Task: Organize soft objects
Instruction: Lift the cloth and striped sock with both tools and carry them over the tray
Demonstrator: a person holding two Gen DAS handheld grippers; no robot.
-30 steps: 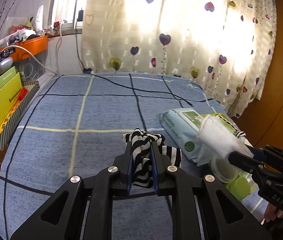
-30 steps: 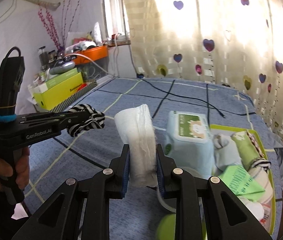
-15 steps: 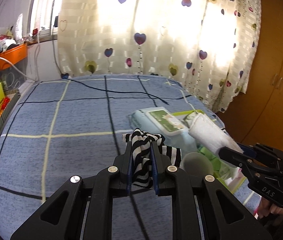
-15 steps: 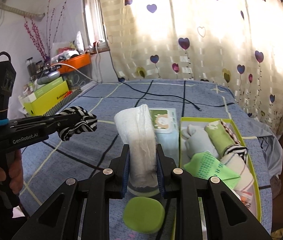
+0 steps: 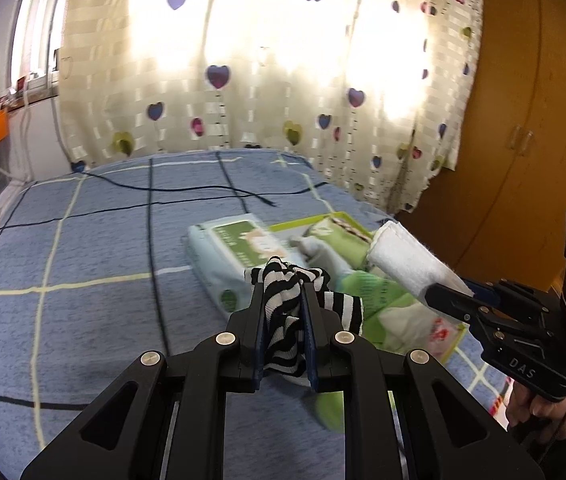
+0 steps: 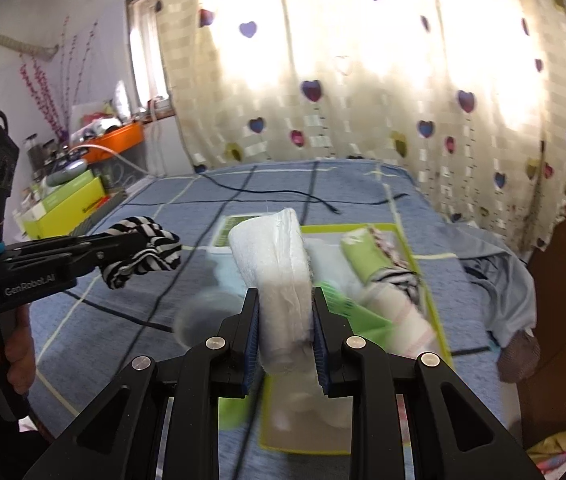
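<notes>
Heart-print curtains [image 6: 363, 80] hung behind the blue checked bedspread [image 5: 83, 260]. Above it, the left gripper [image 5: 283, 300] was clamped on a striped sock [image 5: 283, 320], the right gripper [image 6: 285, 308] on a white rolled cloth [image 6: 279, 272], over the green tray [image 6: 423, 280] near the bed's right edge.

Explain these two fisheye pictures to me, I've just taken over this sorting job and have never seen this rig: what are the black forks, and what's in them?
There is no robot arm: a person holds a pistol-grip tool in each hand, and each tool carries a camera looking along its two black fingers. One picture is from the left tool, the other from the right.

The left gripper is clamped on a black-and-white striped sock. The right gripper is clamped on a rolled white cloth. Each tool also shows at the edge of the other's picture.

Below is a bed with a blue checked cover. On it lie a pack of wet wipes and a yellow-green tray already holding rolled soft items.
</notes>
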